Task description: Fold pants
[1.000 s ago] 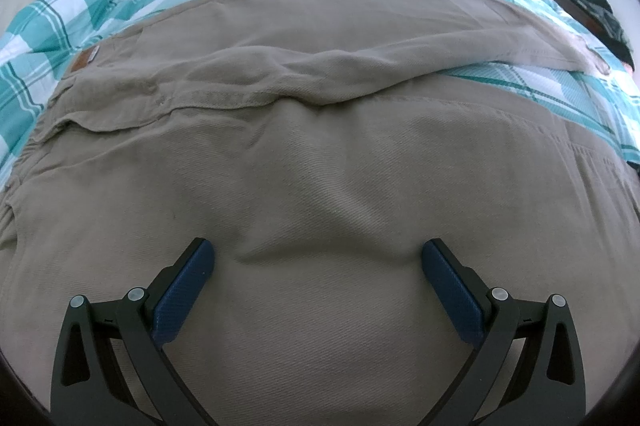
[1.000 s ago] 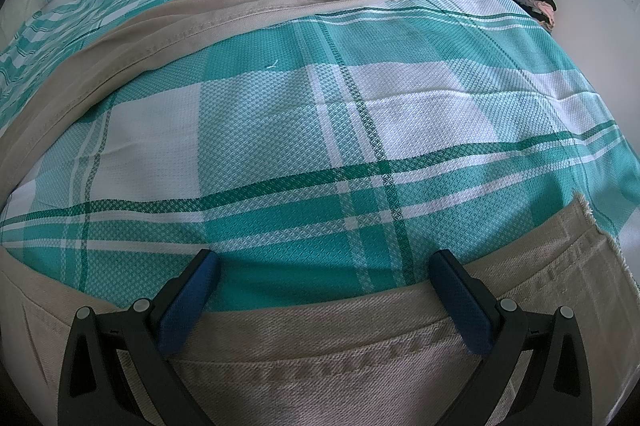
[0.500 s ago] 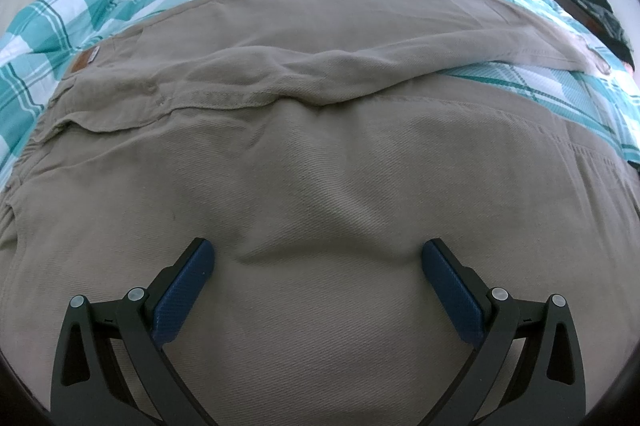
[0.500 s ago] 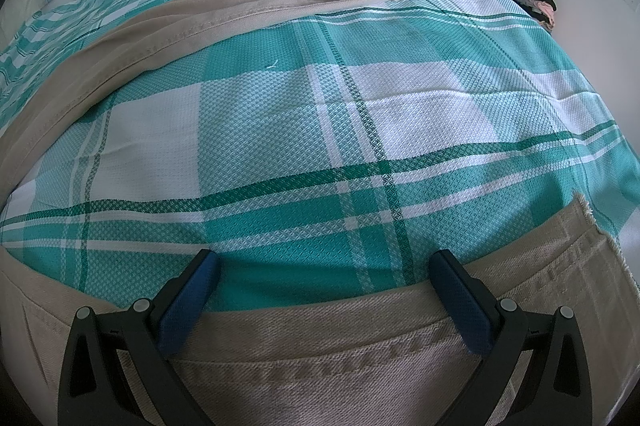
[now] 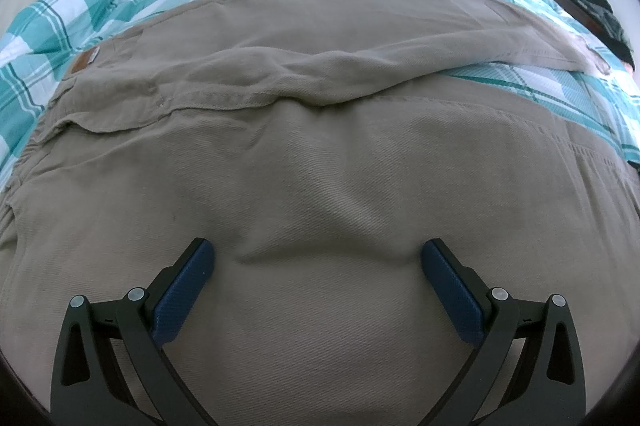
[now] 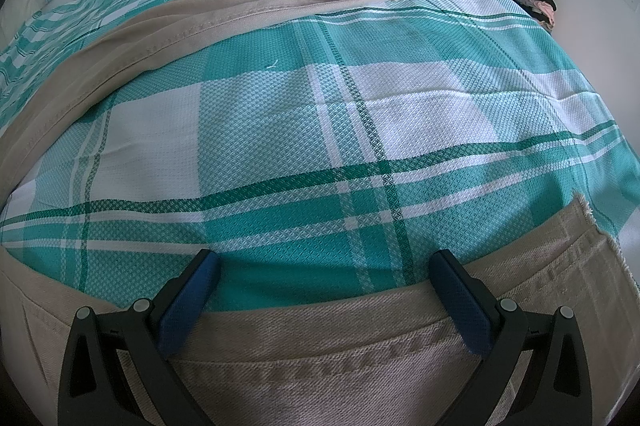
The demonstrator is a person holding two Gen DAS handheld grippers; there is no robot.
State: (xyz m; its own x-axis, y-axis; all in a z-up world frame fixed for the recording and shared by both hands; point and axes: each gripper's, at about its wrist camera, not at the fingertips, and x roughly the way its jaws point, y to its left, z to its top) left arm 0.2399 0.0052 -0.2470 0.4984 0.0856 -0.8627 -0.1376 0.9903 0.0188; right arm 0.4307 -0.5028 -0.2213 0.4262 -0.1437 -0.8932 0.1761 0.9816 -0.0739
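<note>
Both claws are sitting spread wide, left claw [image 5: 318, 266] pressing on the beige twill pants [image 5: 320, 178] lying across the teal plaid bed [image 6: 280, 130], right claw [image 6: 324, 276] straddling the near leg's edge, so I'm guessing a shallow pinch slips off.

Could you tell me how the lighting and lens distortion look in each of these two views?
Left wrist view: window glare whitens the top; fisheye bulges the beige pants into a dome. Right wrist view: even daylight, sharp weave on the plaid bedspread, its stripes curved; dark vignette at corners.
</note>
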